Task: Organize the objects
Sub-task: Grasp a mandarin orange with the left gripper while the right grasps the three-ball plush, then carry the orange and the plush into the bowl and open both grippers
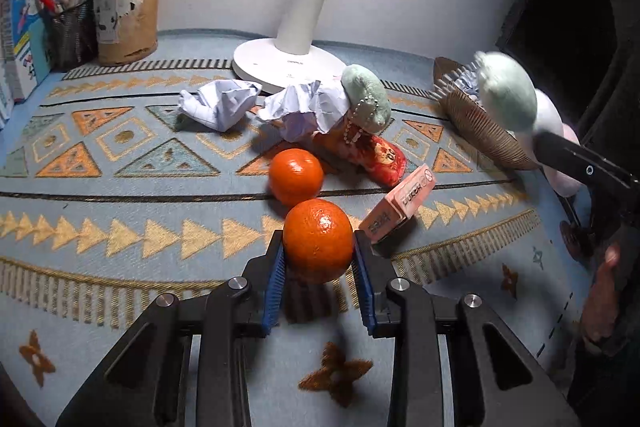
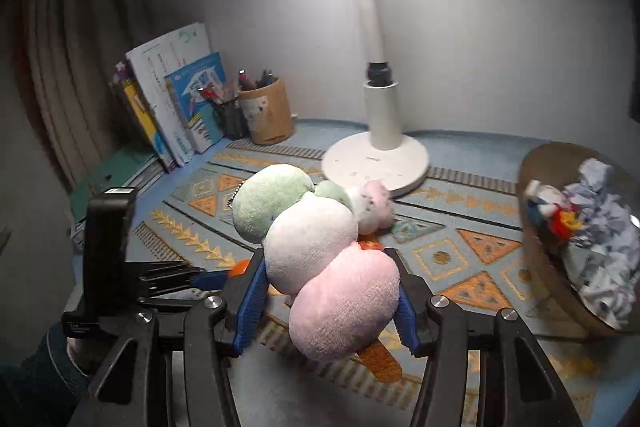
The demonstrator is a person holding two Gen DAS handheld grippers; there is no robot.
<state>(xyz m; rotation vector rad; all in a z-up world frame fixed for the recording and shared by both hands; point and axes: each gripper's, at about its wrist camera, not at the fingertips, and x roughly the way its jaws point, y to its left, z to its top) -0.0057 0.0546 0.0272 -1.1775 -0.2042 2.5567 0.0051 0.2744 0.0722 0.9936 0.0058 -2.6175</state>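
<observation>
My left gripper (image 1: 319, 241) is shut on an orange (image 1: 318, 239) just above the patterned mat. A second orange (image 1: 296, 177) lies right behind it. My right gripper (image 2: 328, 287) is shut on a plush dango toy (image 2: 320, 251) of green, white and pink balls, held above the mat; the toy also shows at the right of the left wrist view (image 1: 508, 95). A brown basket (image 2: 560, 267) with crumpled paper and a small toy stands to the right. A second green plush (image 1: 366, 99) lies on a red snack bag (image 1: 376, 155).
Two crumpled papers (image 1: 224, 103) and a pink box (image 1: 400, 205) lie on the mat. A white lamp base (image 1: 288, 65) stands at the back. Pen holders (image 1: 124, 19) and books (image 2: 172, 107) line the back left. The basket rim (image 1: 480, 127) is at the right.
</observation>
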